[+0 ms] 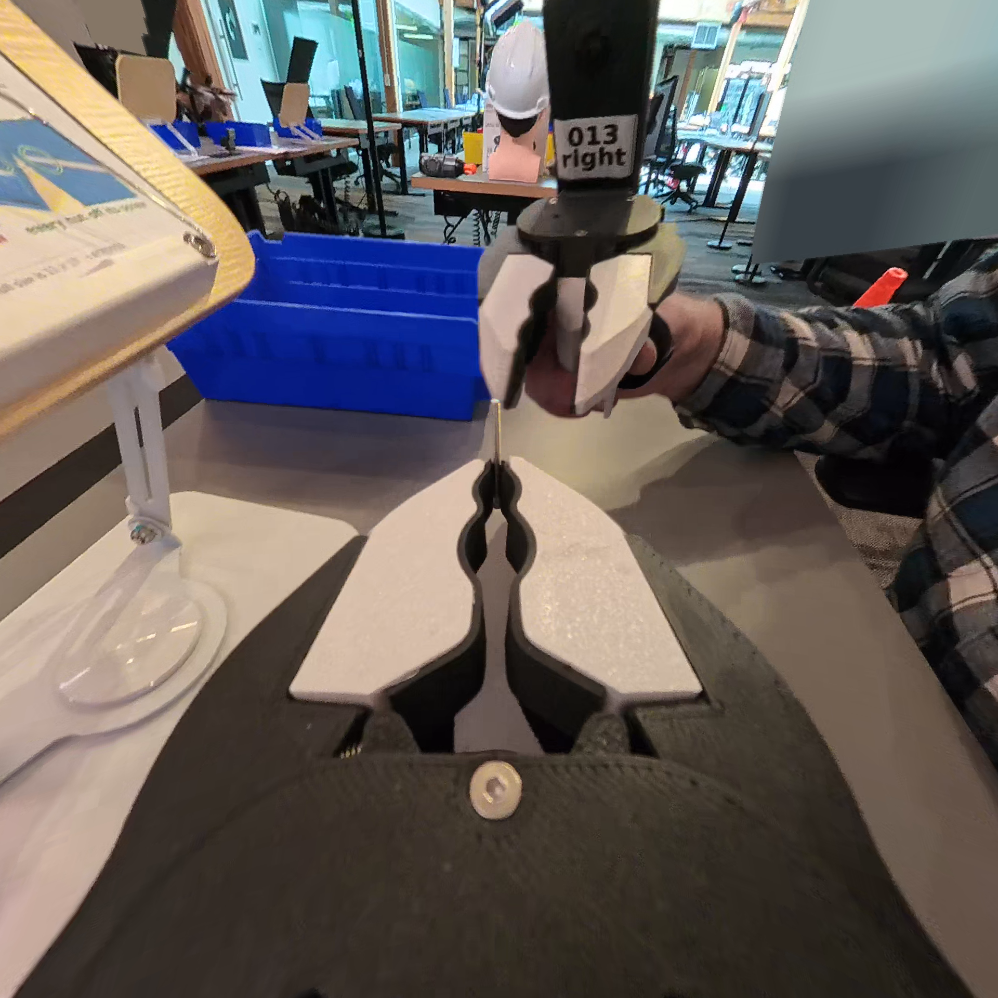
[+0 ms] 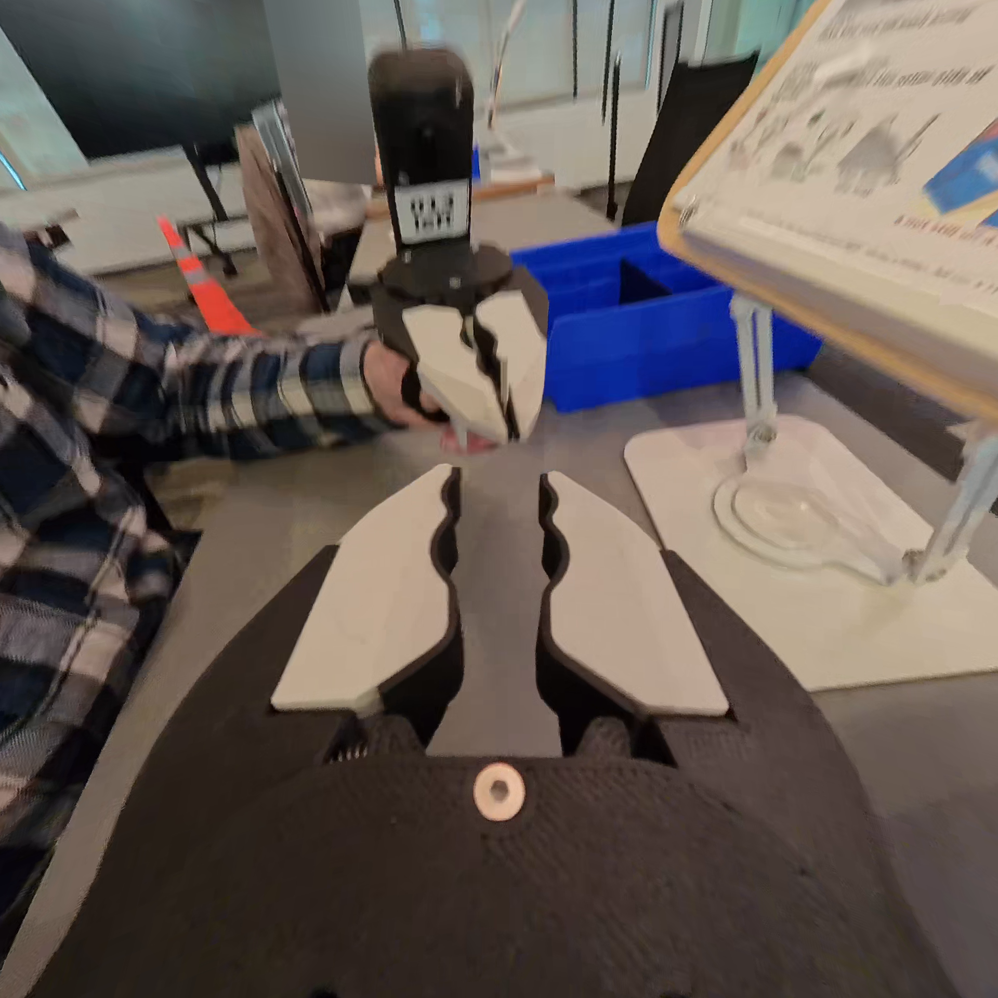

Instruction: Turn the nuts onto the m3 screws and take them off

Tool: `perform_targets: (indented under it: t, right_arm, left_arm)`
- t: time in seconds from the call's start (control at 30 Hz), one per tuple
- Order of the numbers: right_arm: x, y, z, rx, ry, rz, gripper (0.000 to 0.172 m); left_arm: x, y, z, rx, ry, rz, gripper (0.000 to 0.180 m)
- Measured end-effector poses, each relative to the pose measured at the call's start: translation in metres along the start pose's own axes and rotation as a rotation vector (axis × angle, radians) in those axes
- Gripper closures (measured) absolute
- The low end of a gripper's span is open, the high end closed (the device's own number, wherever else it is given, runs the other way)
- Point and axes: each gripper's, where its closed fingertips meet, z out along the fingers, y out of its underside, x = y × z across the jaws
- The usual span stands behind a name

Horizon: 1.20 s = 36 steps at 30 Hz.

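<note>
In the left wrist view my left gripper (image 1: pixel 496 465) is shut on a thin metal pin (image 1: pixel 497 432). The pin sticks straight out past the fingertips, above the grey table (image 1: pixel 335 448). My right gripper (image 1: pixel 543 405) faces it with its fingers apart, and its left fingertip is right at the pin's far end. In the right wrist view the right gripper (image 2: pixel 499 475) is open with nothing between its fingers. The left gripper (image 2: pixel 513 429) shows just beyond it with its fingers together. The view is blurred and the pin cannot be made out there.
A blue divided bin (image 1: pixel 345 324) stands at the back of the table and also shows in the right wrist view (image 2: pixel 648 335). A tilted instruction board (image 1: pixel 81 216) on a clear stand (image 1: pixel 140 637) rests on a white mat (image 1: pixel 243 540). A plaid sleeve (image 1: pixel 837 389) is at the right. An orange cone (image 2: pixel 205 291) is behind. Only a small space, under 4 cm, lies between the two pairs of fingers.
</note>
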Motion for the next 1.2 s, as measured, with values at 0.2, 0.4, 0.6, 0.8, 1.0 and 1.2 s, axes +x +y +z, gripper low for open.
perform_targets:
  t: [0.2,0.4,0.6,0.8,1.0,1.2]
  right_arm:
    - [-0.02,0.069,0.01,-0.295,-0.05,-0.041,0.148]
    - [-0.032,0.104,0.031,-0.413,-0.083,-0.088,0.147]
    - [-0.027,0.124,0.043,-0.516,-0.068,-0.108,0.145]
    - [-0.025,0.132,0.048,-0.549,-0.114,-0.13,0.15]
    - [-0.025,0.134,0.053,-0.562,-0.197,-0.163,0.152]
    - [-0.024,0.135,0.052,-0.578,-0.234,-0.171,0.16]
  left_arm:
    - [-0.01,0.009,-0.014,0.043,-0.014,-0.006,0.179]
    - [0.0,0.027,0.001,0.051,0.034,-0.011,0.179]
    - [-0.004,0.039,0.004,0.004,0.044,0.024,0.18]
    - [-0.01,0.04,-0.001,0.013,0.05,0.005,0.179]
    - [-0.015,0.041,-0.005,0.027,0.055,-0.017,0.18]
    - [-0.014,0.042,-0.004,0.021,0.066,-0.018,0.179]
